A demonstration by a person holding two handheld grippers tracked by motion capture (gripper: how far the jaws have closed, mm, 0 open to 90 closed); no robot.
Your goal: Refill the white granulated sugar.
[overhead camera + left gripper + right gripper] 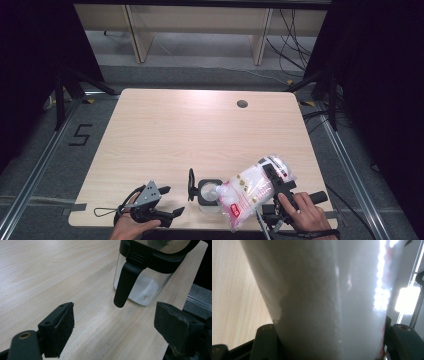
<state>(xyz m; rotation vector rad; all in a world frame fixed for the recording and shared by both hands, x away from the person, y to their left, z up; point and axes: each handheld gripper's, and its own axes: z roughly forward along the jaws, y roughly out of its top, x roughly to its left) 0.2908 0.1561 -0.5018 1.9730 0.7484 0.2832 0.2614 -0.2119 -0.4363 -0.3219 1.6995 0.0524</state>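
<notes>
Now | wooden table (165, 135) | right gripper (278, 181) jaws clamp bag (250, 192) | left gripper (167, 201) jaws apart

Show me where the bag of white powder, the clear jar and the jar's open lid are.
bag of white powder (248, 192), high view, middle of the bag.
clear jar (146, 291), left gripper view, glass wall.
open lid (191, 184), high view, upright black rim.

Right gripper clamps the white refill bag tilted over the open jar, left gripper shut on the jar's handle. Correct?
Not quite. The left gripper is open and clear of the jar; the left gripper view shows its fingers apart on bare table. The right gripper does clamp the bag.
</notes>
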